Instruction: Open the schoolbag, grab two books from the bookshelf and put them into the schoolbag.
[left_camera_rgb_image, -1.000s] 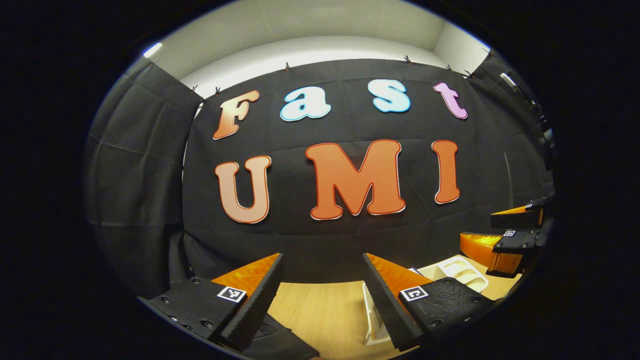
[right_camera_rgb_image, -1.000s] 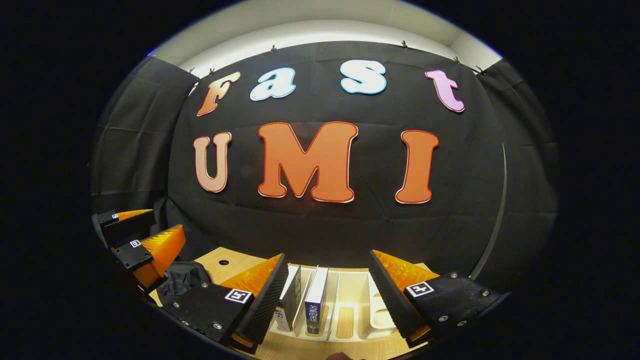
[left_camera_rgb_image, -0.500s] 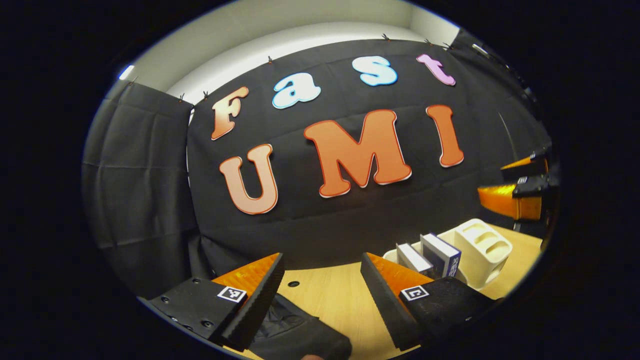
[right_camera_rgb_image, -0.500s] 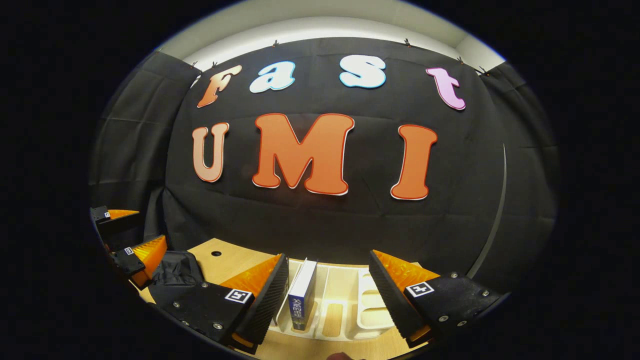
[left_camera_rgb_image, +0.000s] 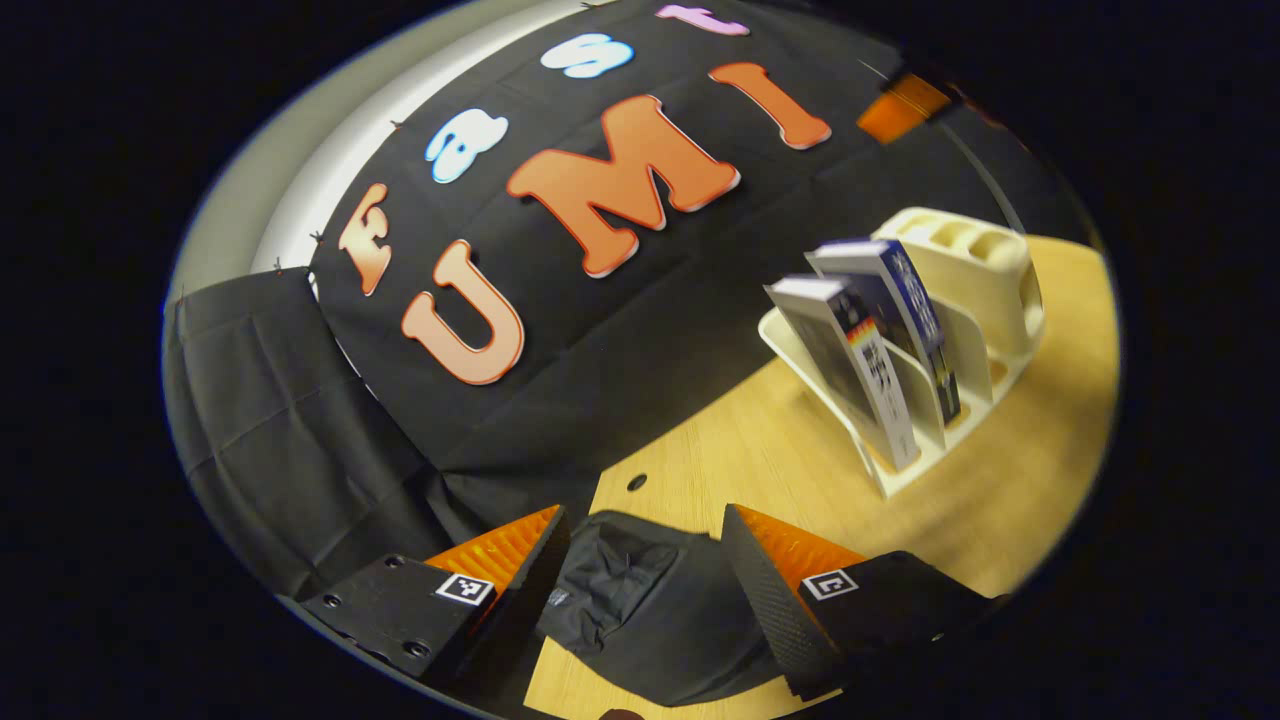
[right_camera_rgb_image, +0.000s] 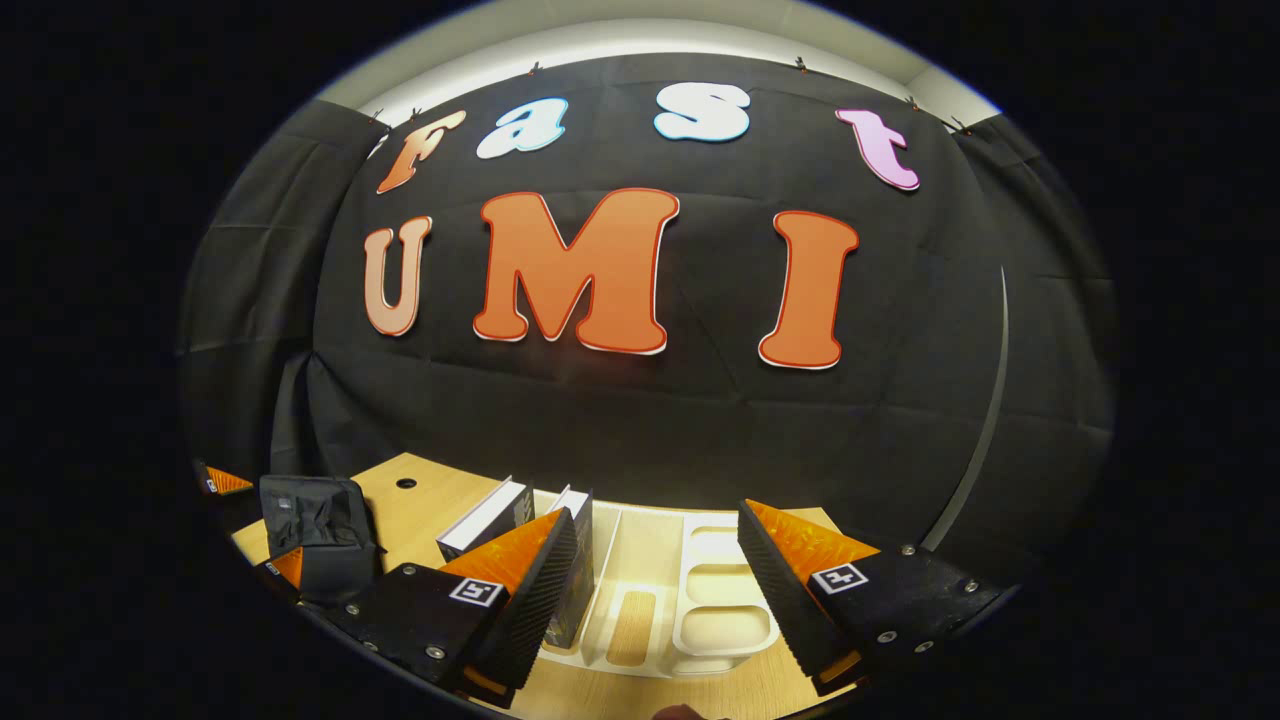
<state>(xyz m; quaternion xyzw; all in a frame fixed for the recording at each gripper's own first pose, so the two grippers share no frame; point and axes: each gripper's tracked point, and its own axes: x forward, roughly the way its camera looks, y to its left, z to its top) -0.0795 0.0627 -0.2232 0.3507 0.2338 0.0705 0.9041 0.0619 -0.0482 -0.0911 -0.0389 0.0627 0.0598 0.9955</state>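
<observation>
On the worktop: wooden worktop (left_camera_rgb_image: 720, 450) carries everything; booth wall behind.
Bookshelf: pale bookshelf (left_camera_rgb_image: 985, 285) stands far right in the left gripper view; in the right gripper view its rack (right_camera_rgb_image: 690, 600) lies just ahead of that claw.
Schoolbag: dark schoolbag (left_camera_rgb_image: 650, 600), near left, slumped and apparently not yet unzipped; also at far left in the right gripper view (right_camera_rgb_image: 315, 535).
Books: two books (left_camera_rgb_image: 870, 340) lean upright in the shelf slots, side by side; nearer ones (right_camera_rgb_image: 500, 515) just beyond the right claw's left finger.
Left claw: left claw (left_camera_rgb_image: 640, 590) released, jaws wide, bag between and just beyond them, no contact seen.
Right claw: right claw (right_camera_rgb_image: 655, 590) released, empty, aimed at the shelf.
Step (judged): opening the bag, approach phase.
Next move calls for: lowering the left claw to the zipper or flap; puller too small to locate.
</observation>
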